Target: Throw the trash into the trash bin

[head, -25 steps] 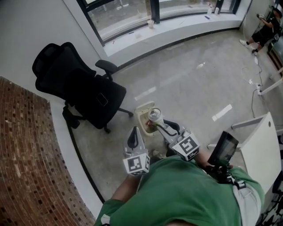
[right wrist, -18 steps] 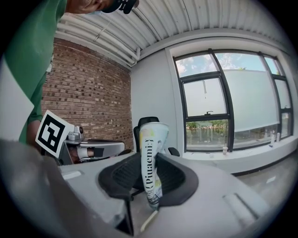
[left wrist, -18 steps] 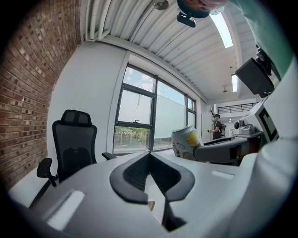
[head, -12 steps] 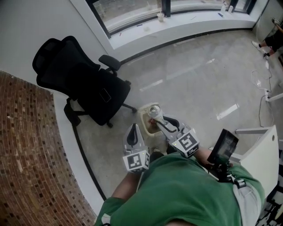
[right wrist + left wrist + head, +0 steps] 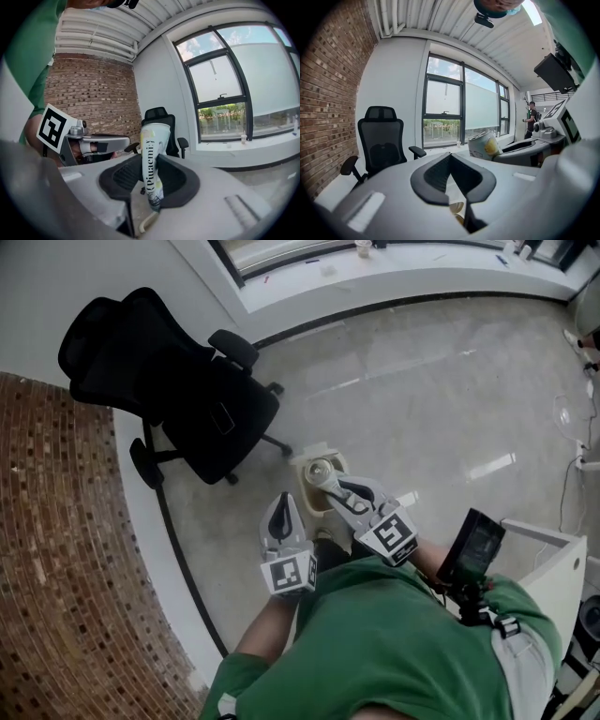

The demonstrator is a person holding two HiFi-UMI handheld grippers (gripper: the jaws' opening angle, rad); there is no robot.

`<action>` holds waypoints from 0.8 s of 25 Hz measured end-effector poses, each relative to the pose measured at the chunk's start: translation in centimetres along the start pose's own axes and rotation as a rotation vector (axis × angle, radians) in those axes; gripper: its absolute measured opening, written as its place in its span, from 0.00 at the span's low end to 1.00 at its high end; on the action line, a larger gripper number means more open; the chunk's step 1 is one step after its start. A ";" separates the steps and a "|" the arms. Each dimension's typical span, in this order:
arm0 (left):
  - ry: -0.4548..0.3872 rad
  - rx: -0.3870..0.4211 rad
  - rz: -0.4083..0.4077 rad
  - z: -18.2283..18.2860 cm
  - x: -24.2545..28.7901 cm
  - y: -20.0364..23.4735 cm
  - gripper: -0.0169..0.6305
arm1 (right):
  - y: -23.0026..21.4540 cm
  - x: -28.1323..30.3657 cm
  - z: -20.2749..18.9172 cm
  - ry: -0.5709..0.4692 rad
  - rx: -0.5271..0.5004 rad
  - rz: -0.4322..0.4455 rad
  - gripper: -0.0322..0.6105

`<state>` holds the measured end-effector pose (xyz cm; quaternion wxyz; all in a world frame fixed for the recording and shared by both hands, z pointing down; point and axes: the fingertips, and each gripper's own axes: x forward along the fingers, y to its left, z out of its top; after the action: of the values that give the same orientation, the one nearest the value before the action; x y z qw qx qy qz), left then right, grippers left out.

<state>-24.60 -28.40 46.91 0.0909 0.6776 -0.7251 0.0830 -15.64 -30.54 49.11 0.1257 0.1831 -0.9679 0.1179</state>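
An office, by the look of it: a black mesh swivel chair (image 5: 187,395) on castors stands on a polished concrete floor (image 5: 441,390); tall dark-framed windows (image 5: 445,110) run above a long white ledge (image 5: 375,277); one brick wall (image 5: 66,568); a white desk (image 5: 553,563) at the edge.

Only legible print is black lettering running lengthwise down the pale crumpled can (image 5: 152,159), reads roughly "(Piuaemi:" in the right gripper view, spelling not certain; the finer marks lower on it are too blurred to read.
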 end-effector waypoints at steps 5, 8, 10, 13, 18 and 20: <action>0.052 -0.025 0.004 -2.0 0.8 0.3 0.04 | 0.0 1.3 -2.0 0.057 0.016 0.038 0.22; 0.069 -0.028 -0.013 -3.1 1.5 0.8 0.04 | 0.1 2.5 -2.9 0.079 0.030 0.039 0.22; 0.085 -0.035 -0.022 -4.0 1.7 1.3 0.04 | 0.3 3.2 -3.8 0.094 0.028 0.041 0.22; 0.115 -0.050 -0.025 -5.8 1.9 2.0 0.04 | 0.6 4.3 -5.8 0.129 0.019 0.054 0.22; 0.156 -0.073 -0.032 -9.1 2.6 2.7 0.03 | 0.8 6.1 -9.0 0.173 0.032 0.072 0.22; 0.174 -0.083 -0.042 -10.5 2.9 2.7 0.04 | 0.9 6.9 -10.4 0.190 0.036 0.074 0.22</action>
<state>-27.28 -28.41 57.84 0.1833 0.6785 -0.7028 0.1098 -20.13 -29.09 60.68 0.2090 0.1374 -0.9554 0.1569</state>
